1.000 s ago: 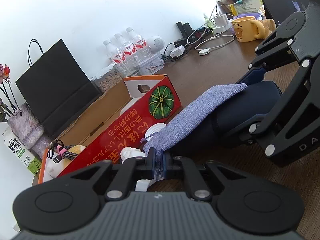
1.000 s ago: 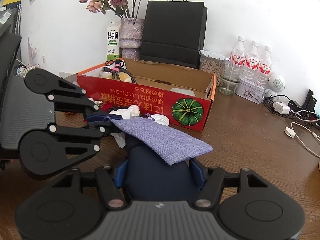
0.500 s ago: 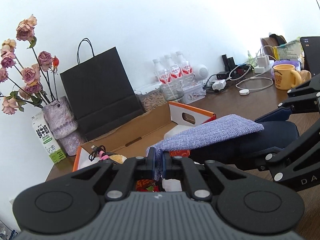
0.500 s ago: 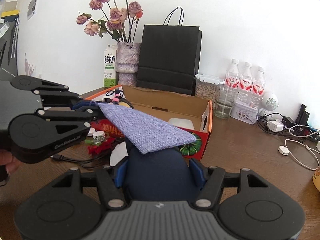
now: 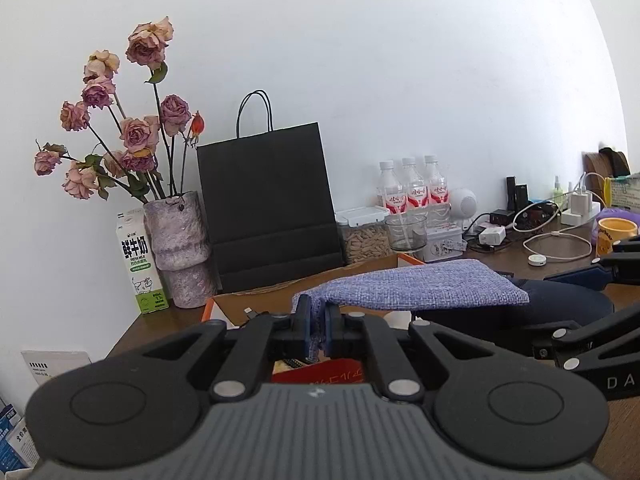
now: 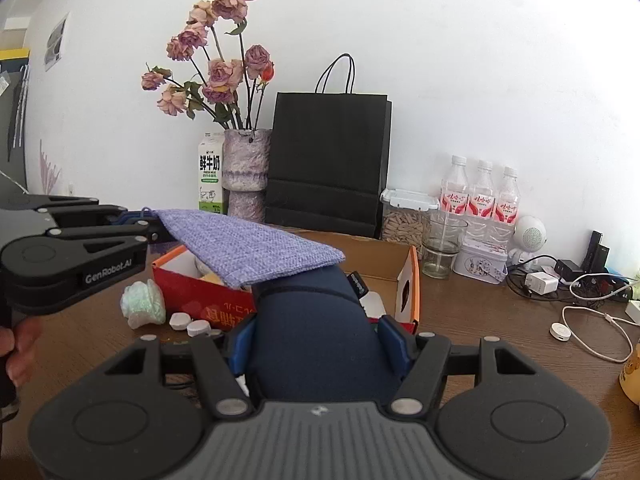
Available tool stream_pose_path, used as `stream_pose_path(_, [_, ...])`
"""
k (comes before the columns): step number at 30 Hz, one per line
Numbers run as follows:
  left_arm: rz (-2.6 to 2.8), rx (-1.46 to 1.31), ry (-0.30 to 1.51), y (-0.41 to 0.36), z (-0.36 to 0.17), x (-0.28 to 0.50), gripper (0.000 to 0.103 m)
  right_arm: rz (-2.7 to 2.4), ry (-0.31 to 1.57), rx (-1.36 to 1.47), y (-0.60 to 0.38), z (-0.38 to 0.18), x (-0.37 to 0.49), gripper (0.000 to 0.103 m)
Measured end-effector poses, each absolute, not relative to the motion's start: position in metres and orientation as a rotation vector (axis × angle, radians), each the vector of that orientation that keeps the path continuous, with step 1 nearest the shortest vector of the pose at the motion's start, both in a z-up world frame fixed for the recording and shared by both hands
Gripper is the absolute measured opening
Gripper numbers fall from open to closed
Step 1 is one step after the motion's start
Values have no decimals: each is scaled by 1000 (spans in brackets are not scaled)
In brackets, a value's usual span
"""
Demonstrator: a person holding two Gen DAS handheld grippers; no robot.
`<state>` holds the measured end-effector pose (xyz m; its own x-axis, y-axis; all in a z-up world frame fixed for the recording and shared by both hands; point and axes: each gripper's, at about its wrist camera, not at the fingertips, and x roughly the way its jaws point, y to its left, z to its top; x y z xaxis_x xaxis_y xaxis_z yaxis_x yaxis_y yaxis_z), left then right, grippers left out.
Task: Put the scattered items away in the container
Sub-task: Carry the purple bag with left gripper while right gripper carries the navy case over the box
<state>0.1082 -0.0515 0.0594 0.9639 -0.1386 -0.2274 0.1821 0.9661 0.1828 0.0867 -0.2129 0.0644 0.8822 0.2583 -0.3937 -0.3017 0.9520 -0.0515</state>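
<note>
My left gripper (image 5: pixel 317 330) is shut on the corner of a purple woven pouch (image 5: pixel 408 288), held in the air over the red and orange cardboard box (image 6: pixel 208 300). The pouch (image 6: pixel 244 246) lies flat across the top of a dark navy case (image 6: pixel 320 336). My right gripper (image 6: pixel 318 340) is shut on the navy case (image 5: pixel 560 304) and holds it above the box's front wall. The left gripper (image 6: pixel 150 226) shows at the left of the right wrist view. Scattered on the table by the box are a crumpled white wrapper (image 6: pixel 144 304) and white bottle caps (image 6: pixel 190 324).
Behind the box stand a black paper bag (image 6: pixel 328 160), a vase of dried roses (image 6: pixel 245 168), a milk carton (image 6: pixel 210 176), a seed jar (image 6: pixel 404 220), a glass (image 6: pixel 442 250) and three water bottles (image 6: pixel 484 200). Chargers and cables (image 6: pixel 580 292) lie at the right.
Both grippers have risen together with the pouch and the navy case, from table level in front of the box to above its front wall. The grips have not changed.
</note>
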Motion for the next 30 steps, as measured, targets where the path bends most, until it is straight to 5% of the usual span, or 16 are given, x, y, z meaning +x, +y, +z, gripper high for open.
stream_pose_path(25, [-79,-41,148,-34,85,197,7,226,267,-9,-196,93,189,60])
stream_pose_path(27, [-69,-62,151,-31,84,208,7,223,264,21,-199,94,204,26])
stream_pose_path(30, [-58,-77,156,-27,80,225,7,221,278,29,-198,91,229,3])
